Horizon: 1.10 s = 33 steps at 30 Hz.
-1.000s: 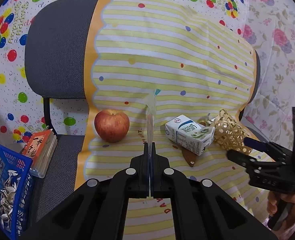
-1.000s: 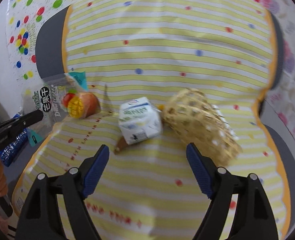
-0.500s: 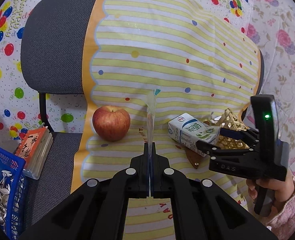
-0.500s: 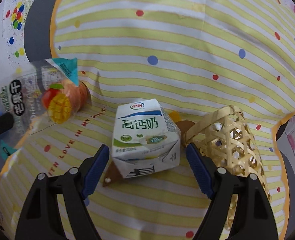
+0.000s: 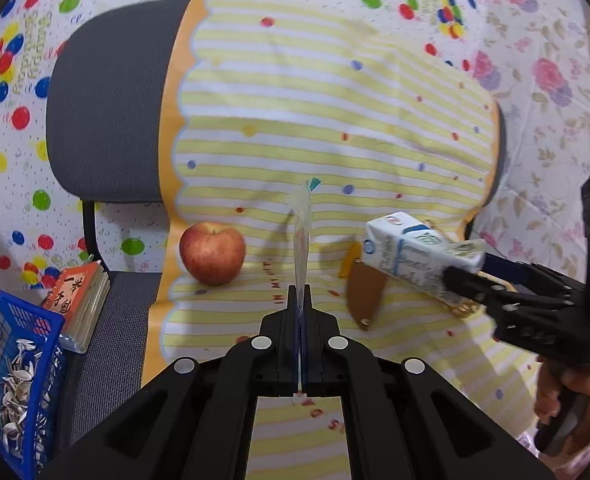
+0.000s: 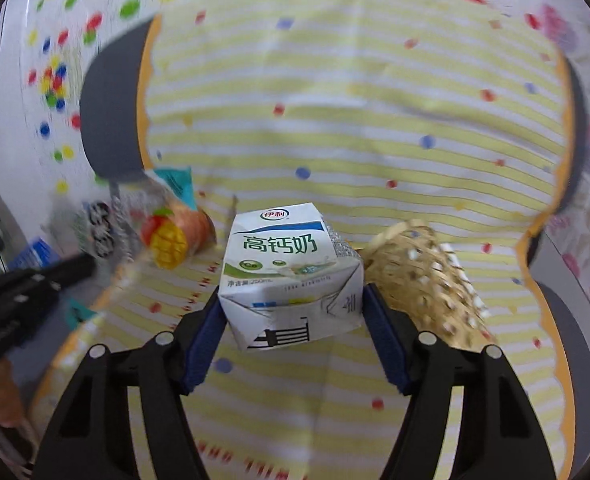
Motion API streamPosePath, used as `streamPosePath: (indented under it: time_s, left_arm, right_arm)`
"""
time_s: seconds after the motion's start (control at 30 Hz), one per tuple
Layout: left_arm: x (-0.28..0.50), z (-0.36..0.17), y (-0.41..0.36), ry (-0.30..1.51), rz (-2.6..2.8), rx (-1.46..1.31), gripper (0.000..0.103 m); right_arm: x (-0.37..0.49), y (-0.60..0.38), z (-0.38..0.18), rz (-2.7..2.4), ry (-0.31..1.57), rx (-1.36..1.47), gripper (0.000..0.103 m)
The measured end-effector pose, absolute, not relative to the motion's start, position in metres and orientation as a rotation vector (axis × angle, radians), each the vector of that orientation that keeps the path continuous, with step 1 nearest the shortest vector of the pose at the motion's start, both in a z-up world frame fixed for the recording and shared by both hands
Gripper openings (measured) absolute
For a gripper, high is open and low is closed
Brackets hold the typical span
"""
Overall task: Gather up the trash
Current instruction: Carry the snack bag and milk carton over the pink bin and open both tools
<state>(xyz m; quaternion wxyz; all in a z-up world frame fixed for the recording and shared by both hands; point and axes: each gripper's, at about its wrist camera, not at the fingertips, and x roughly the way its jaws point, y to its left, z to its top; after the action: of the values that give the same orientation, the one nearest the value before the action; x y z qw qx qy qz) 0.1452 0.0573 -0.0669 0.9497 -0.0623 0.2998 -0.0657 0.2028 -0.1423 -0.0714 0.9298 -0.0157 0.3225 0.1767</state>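
A white and green milk carton (image 6: 291, 276) sits between the blue pads of my right gripper (image 6: 292, 300), whose jaws are closing and press on its sides. In the left wrist view the carton (image 5: 411, 252) hangs tilted above the striped cloth, held by the right gripper (image 5: 479, 274). My left gripper (image 5: 301, 292) is shut on a clear snack wrapper (image 5: 303, 232) that stands up edge-on. The same wrapper (image 6: 163, 224), printed with a mango, shows blurred at the left of the right wrist view.
A red apple (image 5: 212, 253) rests on the yellow striped cloth (image 5: 335, 120) over a grey chair (image 5: 107, 100). A brown scrap (image 5: 365, 292) lies under the carton. A woven basket (image 6: 427, 280) lies on its side. A blue crate (image 5: 11, 380) and booklet (image 5: 79, 300) sit left.
My right gripper came in around the milk carton, narrowed onto it and raised it off the cloth, uncovering the brown scrap. The left gripper kept its hold on the wrapper.
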Motion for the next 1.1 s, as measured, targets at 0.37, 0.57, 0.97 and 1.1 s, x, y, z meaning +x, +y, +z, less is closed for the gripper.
streamPosePath:
  time_s: [0.37,0.57,0.97,1.1]
  left_arm:
    - [0.086,-0.061,0.0,0.594,-0.249,-0.055,0.001]
    - [0.054,-0.058,-0.038,0.577,-0.357,-0.016,0.001]
    - [-0.004,-0.059,-0.132,0.561,-0.685,0.029,0.001]
    - [-0.022,-0.069,-0.164,0.573,-0.791,0.064,0.001]
  right_arm:
    - [0.125,-0.197,-0.069,0.308,0.647,0.083,0.067]
    - [0.072,-0.228,-0.065,0.222,0.614,0.085,0.067]
    - [-0.058,-0.308,-0.066,-0.088,0.602,0.123,0.067]
    - [-0.095,-0.332,-0.07,-0.197,0.617,0.134,0.067]
